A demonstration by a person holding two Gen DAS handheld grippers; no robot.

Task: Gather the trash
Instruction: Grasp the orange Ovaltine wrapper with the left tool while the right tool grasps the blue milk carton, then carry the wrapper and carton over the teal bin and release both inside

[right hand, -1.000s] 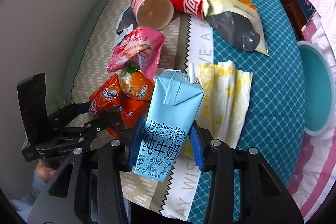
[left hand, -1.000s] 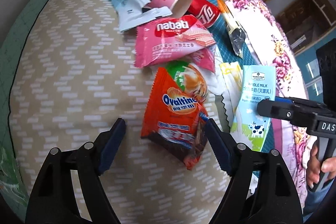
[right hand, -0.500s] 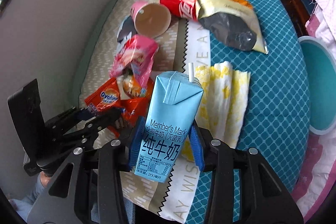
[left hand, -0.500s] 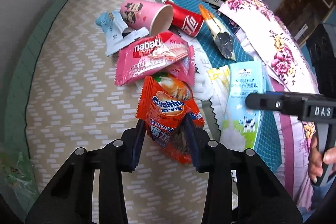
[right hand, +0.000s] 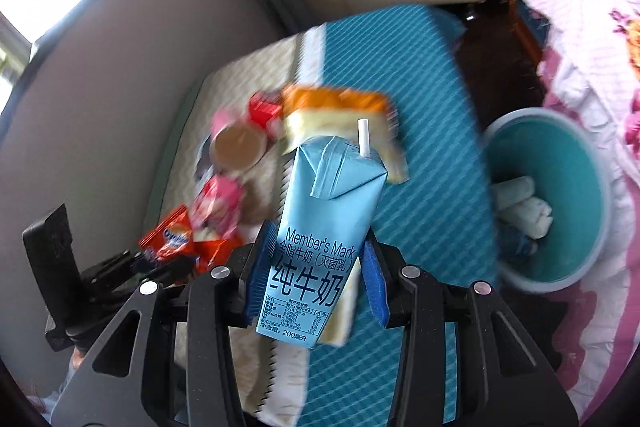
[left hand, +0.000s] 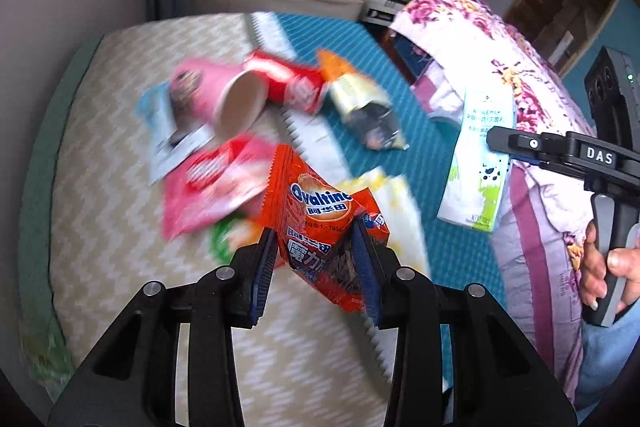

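While both grippers are loaded, the trash is catalogued as follows.

Held items. An orange wrapper (left hand: 320, 215) is pinched between the pads of the left gripper (left hand: 316, 263), which is closed onto its lower part; the wrapper appears lifted clear of the bed (left hand: 120, 227). A blue milk carton (right hand: 324, 239), straw (right hand: 363, 138) up, is clamped upright in the right gripper (right hand: 316, 283), whose pads press its two sides; it is carried above the teal half of the bed, with the bin (right hand: 592, 163) to its right.

Items left on the bed, all blurred. A pink cup (left hand: 224, 99) lies on its side, mouth toward the camera. A red can (left hand: 288, 83) is just beside it. An orange-topped bag (left hand: 364, 103) lies beyond the can on the teal cover. A pink wrapper (left hand: 216, 187) and a pale blue wrapper (left hand: 168, 135) lie near the cup. A green-and-orange item (left hand: 232, 239), partly hidden under the orange wrapper, cannot be identified. A yellow-white paper (left hand: 400, 203) lies to the right of the left gripper.

Bin. A teal bin is seen beside the bed; pale rolled items (right hand: 520, 203) already lie in it.

Progress, as judged. The task looks early to midway: some trash is binned, two pieces are in hand but not yet dropped, and about seven remain to be collected.
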